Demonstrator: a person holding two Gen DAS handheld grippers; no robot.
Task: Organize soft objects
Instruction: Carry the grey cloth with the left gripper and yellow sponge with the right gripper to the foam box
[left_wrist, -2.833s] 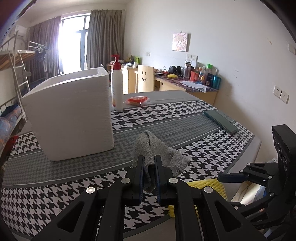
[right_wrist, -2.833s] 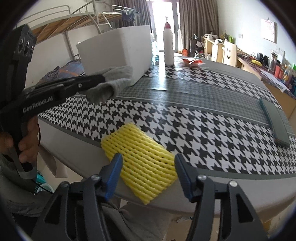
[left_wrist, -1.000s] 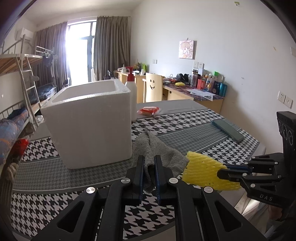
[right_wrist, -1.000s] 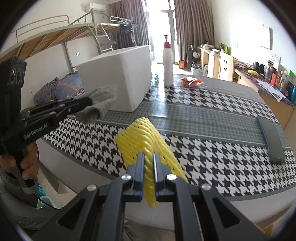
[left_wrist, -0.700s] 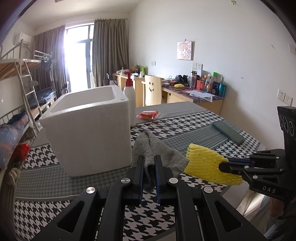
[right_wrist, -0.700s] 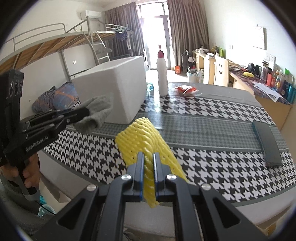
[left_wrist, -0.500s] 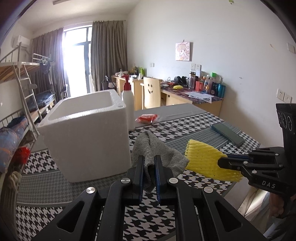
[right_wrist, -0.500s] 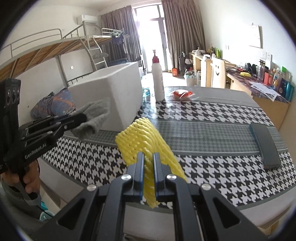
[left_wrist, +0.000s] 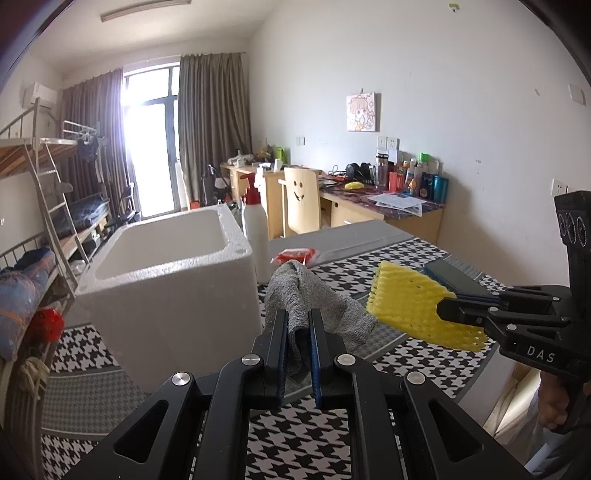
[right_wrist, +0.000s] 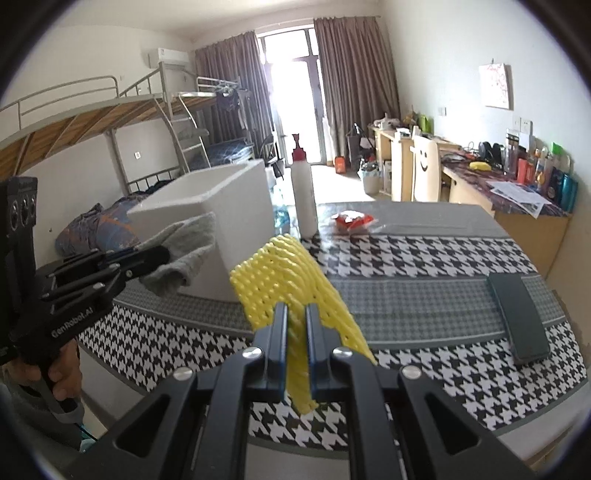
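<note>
The left gripper (left_wrist: 297, 334) is clamped narrow on a crumpled grey knit cloth (left_wrist: 306, 301), held up off the table just in front of the open white styrofoam box (left_wrist: 166, 280). The right gripper (right_wrist: 295, 332) has its jaws pinched nearly together on a yellow foam-mesh sleeve (right_wrist: 284, 273), the ribbed netting kind, also in the air, to the right of the cloth and above the houndstooth tablecloth (right_wrist: 424, 258).

Handling, as I judge it: both are v. light and fully soft. The cloth flops and drapes either side of the jaws — a pinch on a bunched fold, as now, looks secure; an edge-only grip would let it trail and snag the box rim. The mesh sleeve keeps its shape more, springy, flattens under the pads but shouldn't tear w/ a mid-body pinch. Neither is fragile or slippery, so no need for care on release — just clear the box wall, which is itself light and could shift if bumped.
</note>
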